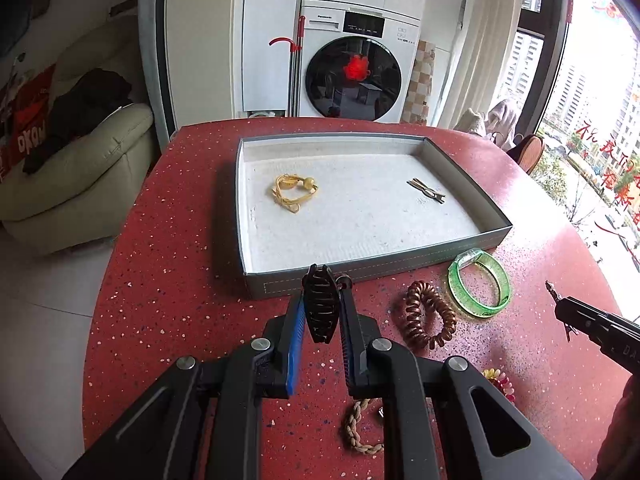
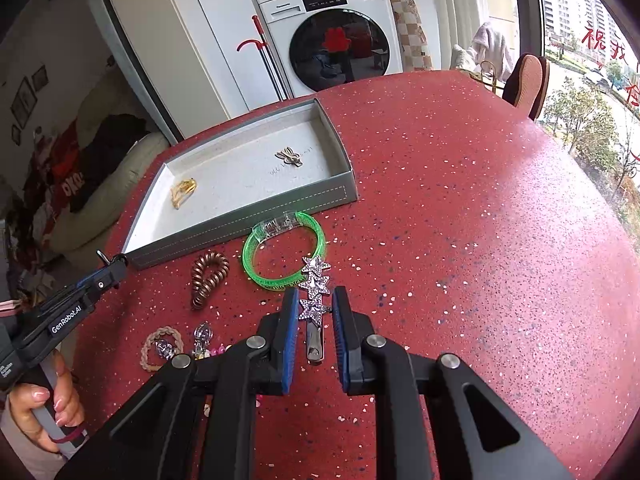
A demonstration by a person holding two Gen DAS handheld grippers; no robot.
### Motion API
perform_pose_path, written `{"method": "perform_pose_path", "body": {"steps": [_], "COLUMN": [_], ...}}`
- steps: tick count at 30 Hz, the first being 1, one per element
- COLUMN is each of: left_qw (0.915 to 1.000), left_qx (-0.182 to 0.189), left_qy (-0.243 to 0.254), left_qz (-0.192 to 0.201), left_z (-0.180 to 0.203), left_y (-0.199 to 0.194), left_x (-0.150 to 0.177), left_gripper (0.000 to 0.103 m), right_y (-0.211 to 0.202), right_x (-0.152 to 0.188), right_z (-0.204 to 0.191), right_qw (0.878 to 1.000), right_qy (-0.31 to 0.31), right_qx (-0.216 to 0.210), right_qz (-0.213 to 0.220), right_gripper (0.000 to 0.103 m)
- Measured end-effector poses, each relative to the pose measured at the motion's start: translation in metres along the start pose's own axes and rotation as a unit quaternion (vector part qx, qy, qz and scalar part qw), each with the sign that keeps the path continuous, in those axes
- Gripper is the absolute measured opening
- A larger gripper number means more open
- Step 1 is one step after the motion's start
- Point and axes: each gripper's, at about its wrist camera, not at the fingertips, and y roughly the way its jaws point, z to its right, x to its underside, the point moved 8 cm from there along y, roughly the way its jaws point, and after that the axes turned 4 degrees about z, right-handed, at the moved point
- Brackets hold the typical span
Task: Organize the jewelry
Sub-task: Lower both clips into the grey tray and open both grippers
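The grey tray (image 1: 256, 280) sits on the red speckled desk (image 1: 168, 280) and serves as the marker for everything else. Inside it, toward its left side, lies a yellow cord piece (image 1: 293, 192); toward its right side lies a small bronze hair clip (image 1: 426, 191).

Just in front of the tray's near wall, the left gripper (image 1: 320, 304) has its jaws clamped on a black claw clip (image 1: 321, 304), held upright above the desk. To the right of that, off the tray's near right corner, a brown spiral hair tie (image 1: 428, 316) and a green bangle (image 1: 480, 284) lie on the desk — the bangle close to the tray wall.

Nearer the camera than the bangle, the right gripper (image 2: 316, 312) has its jaws closed on a star-studded barrette (image 2: 314, 292), whose stars stick out past the fingertips. Farther from the tray, a braided beige band (image 2: 162, 348) rests flat with small purple crystal pieces (image 2: 202, 336) beside it.

A hand (image 2: 44, 412) grips the left gripper's handle.
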Motion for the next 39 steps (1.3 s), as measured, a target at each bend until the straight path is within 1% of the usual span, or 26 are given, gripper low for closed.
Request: {"method": "perform_pose_path", "body": {"steps": [6, 11, 15, 22, 26, 31, 37, 38, 39], "left_qw": [0.9999, 0.9998, 0.9997, 0.9998, 1.0000, 0.9996, 0.9971, 0.9965, 0.9959], "left_qx": [0.012, 0.011, 0.010, 0.012, -0.001, -0.009, -0.026, -0.028, -0.032], "left_qy": [-0.009, -0.009, -0.010, -0.013, -0.002, 0.002, 0.014, 0.015, 0.018], "left_qz": [0.006, 0.013, 0.019, 0.013, 0.003, -0.026, -0.071, -0.077, -0.083], "left_z": [-0.001, -0.005, -0.006, -0.003, 0.004, 0.012, 0.014, 0.014, 0.015], "left_y": [-0.001, 0.004, 0.012, 0.042, 0.069, 0.109, 0.150, 0.155, 0.159], "left_x": [-0.020, -0.041, -0.062, -0.101, -0.114, -0.115, -0.097, -0.093, -0.090], "left_gripper": [0.035, 0.035, 0.035, 0.035, 0.035, 0.035, 0.035, 0.035, 0.035], "right_y": [0.003, 0.011, 0.024, 0.057, 0.081, 0.112, 0.144, 0.148, 0.152], "right_x": [-0.026, -0.054, -0.077, -0.110, -0.121, -0.125, -0.114, -0.112, -0.109], "right_z": [-0.012, -0.025, -0.036, -0.049, -0.052, -0.055, -0.054, -0.054, -0.053], "right_qw": [1.000, 0.999, 0.998, 0.997, 0.997, 0.997, 0.996, 0.996, 0.996], "right_qy": [-0.019, -0.043, -0.056, -0.057, -0.062, -0.059, -0.053, -0.054, -0.054], "right_qx": [-0.013, -0.021, -0.030, -0.046, -0.044, -0.047, -0.047, -0.045, -0.043], "right_qz": [0.005, 0.012, 0.014, 0.006, 0.000, -0.021, -0.050, -0.053, -0.057], "right_gripper": [0.018, 0.018, 0.018, 0.018, 0.018, 0.018, 0.018, 0.015, 0.015]}}
